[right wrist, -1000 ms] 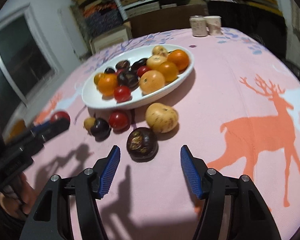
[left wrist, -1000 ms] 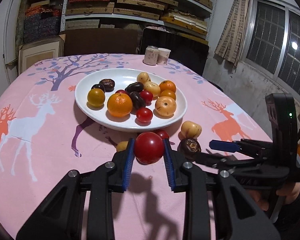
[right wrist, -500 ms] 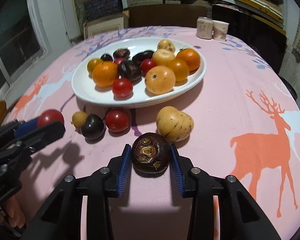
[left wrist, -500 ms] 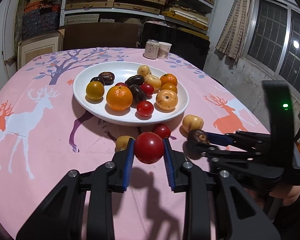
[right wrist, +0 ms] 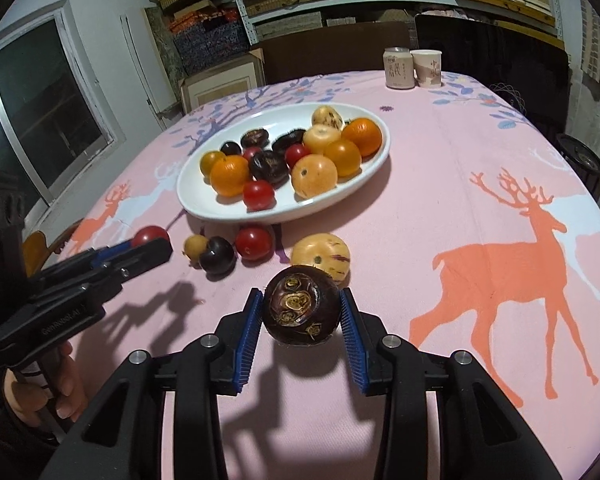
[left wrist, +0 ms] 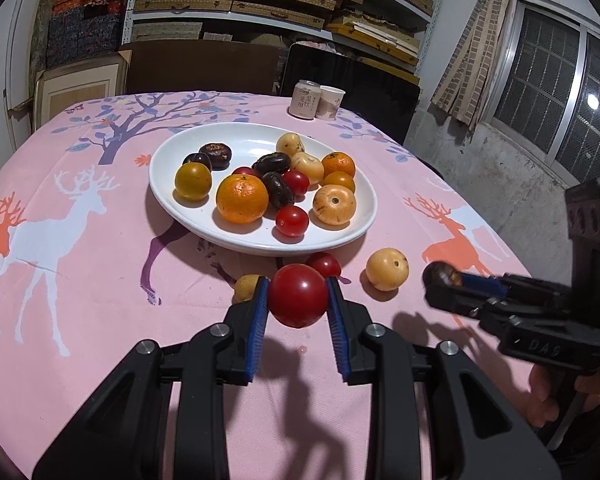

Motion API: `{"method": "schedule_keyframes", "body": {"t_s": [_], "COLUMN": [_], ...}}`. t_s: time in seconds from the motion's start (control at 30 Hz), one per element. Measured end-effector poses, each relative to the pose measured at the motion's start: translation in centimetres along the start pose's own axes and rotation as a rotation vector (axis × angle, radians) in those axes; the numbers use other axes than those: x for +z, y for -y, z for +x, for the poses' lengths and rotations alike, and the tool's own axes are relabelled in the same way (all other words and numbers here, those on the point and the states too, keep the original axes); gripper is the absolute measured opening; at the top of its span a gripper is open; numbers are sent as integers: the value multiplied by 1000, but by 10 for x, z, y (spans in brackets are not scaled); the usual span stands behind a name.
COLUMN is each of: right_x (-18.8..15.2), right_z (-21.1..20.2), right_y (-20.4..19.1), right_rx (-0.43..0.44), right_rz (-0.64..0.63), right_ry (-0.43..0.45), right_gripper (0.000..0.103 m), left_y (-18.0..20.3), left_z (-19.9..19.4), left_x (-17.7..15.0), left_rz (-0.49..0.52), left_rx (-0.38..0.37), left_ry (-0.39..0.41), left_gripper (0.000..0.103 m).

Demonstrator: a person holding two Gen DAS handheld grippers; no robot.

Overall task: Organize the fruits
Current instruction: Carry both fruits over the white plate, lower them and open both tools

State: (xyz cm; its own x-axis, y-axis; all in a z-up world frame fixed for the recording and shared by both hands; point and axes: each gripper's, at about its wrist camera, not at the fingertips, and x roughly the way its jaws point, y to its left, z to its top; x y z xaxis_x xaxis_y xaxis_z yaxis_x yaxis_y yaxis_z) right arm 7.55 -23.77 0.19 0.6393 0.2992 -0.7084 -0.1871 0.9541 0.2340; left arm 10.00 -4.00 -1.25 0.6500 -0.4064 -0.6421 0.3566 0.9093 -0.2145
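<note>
Left claw (left wrist: 298, 300) is clamped on a red tomato (left wrist: 298, 295), held just above the counter (left wrist: 100, 280) in front of the white plate (left wrist: 172, 200). Right claw (right wrist: 300, 312) is gripping a dark purple fruit (right wrist: 300, 309), also lifted off the pink deer cloth. Loose on the counter near the plate's front rim: another tomato (right wrist: 254, 243), a yellow fruit (right wrist: 320, 255), a small black fruit (right wrist: 217, 254). The plate's piled with oranges (left wrist: 242, 199) and more.

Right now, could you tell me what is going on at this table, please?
A person is sorting fruit with a handheld gripper in each hand. The left gripper is shut on a red tomato, the right gripper on a dark mangosteen. Most fruit already sits in the white plate; a few pieces lie on the pink tablecloth in front of it.
</note>
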Motion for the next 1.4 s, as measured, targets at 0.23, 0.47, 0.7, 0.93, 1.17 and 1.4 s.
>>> {"method": "schedule_keyframes", "body": {"t_s": [0.23,0.47,0.7,0.93,1.17,1.4], "right_x": [64,147,185,188,171,79], "right_z": [-16,34,106,137,95,31], "right_y": [0,13,28,34,30,13], "right_rx": [21,28,-43,-26,0,-79], "right_rz": [-40,0,25,38,40,-58], "right_ry": [81,40,-25,-45,21,29], "right_gripper": [39,39,39,51,56,59], "left_y": [-8,-15,-34,-46,-48,-37], "left_z": [1,52,119,135,95,23], "left_x": [48,109,136,144,131,61], "left_rz": [61,111,75,48,22,42], "left_rx": [63,78,106,149,132,98], "left_ry": [17,-23,-112,-97,-57,-40], "left_gripper": [28,28,28,76,80,92]}}
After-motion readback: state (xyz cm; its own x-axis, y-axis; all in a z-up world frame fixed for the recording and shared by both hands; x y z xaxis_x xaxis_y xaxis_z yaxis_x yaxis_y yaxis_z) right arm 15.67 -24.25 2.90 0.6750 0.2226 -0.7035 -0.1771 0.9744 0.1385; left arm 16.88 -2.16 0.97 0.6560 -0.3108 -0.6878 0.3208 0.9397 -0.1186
